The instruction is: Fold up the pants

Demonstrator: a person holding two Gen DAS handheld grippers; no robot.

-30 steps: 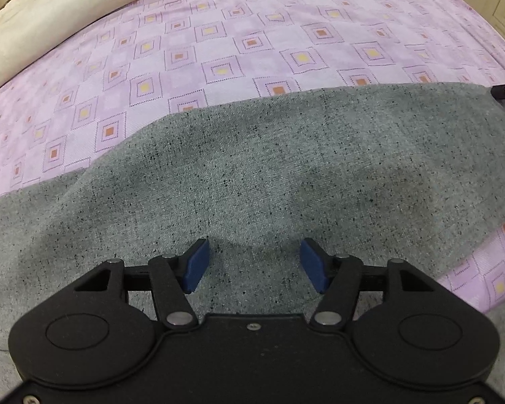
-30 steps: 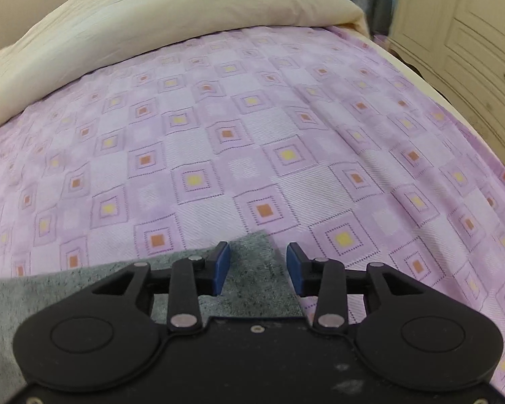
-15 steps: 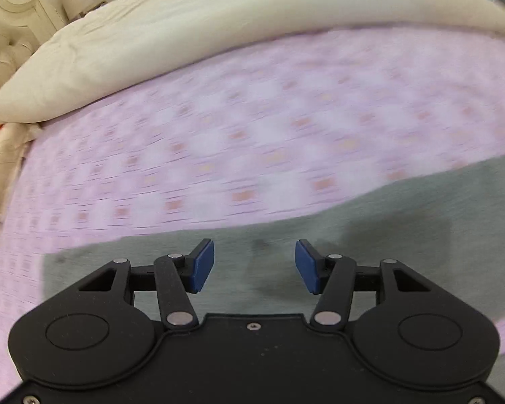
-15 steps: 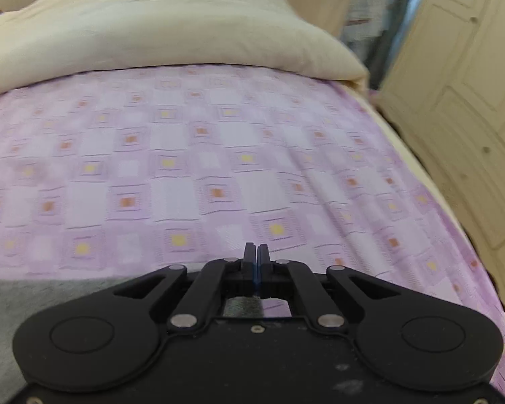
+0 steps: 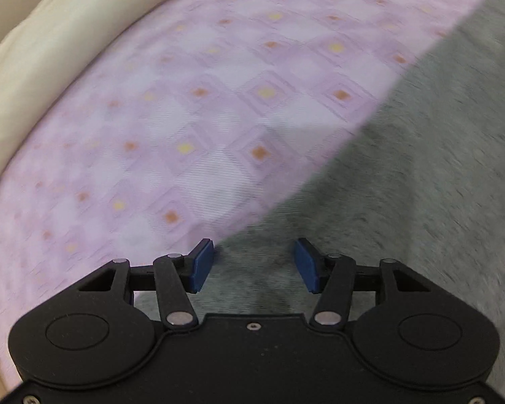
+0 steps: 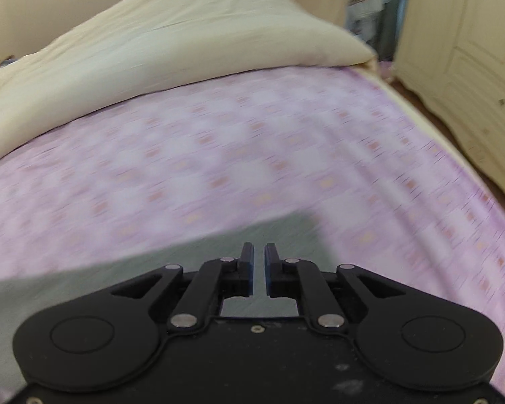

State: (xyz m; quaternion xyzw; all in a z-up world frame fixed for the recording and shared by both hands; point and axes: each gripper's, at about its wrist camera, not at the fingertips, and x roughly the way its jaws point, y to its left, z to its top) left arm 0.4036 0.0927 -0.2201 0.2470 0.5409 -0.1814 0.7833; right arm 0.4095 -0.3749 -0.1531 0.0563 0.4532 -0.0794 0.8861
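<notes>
The grey pants [image 5: 421, 168] lie flat on the purple patterned bedsheet [image 5: 185, 118]. In the left wrist view they fill the right and lower part. My left gripper [image 5: 254, 266] is open and empty, just above the pants' edge. In the right wrist view a grey corner of the pants [image 6: 219, 245] lies under and ahead of my right gripper [image 6: 259, 266]. Its blue pads stand a narrow gap apart with nothing between them. The view is blurred by motion.
A cream duvet [image 6: 168, 50] lies folded across the far end of the bed and also shows in the left wrist view [image 5: 33, 67]. A cream wardrobe [image 6: 471, 50] stands past the bed's right edge. The purple sheet [image 6: 286, 151] stretches ahead.
My right gripper shut half a second ago and has now parted slightly, with a pants corner ahead of it. My left gripper stayed open and swung left toward the pants' edge.
</notes>
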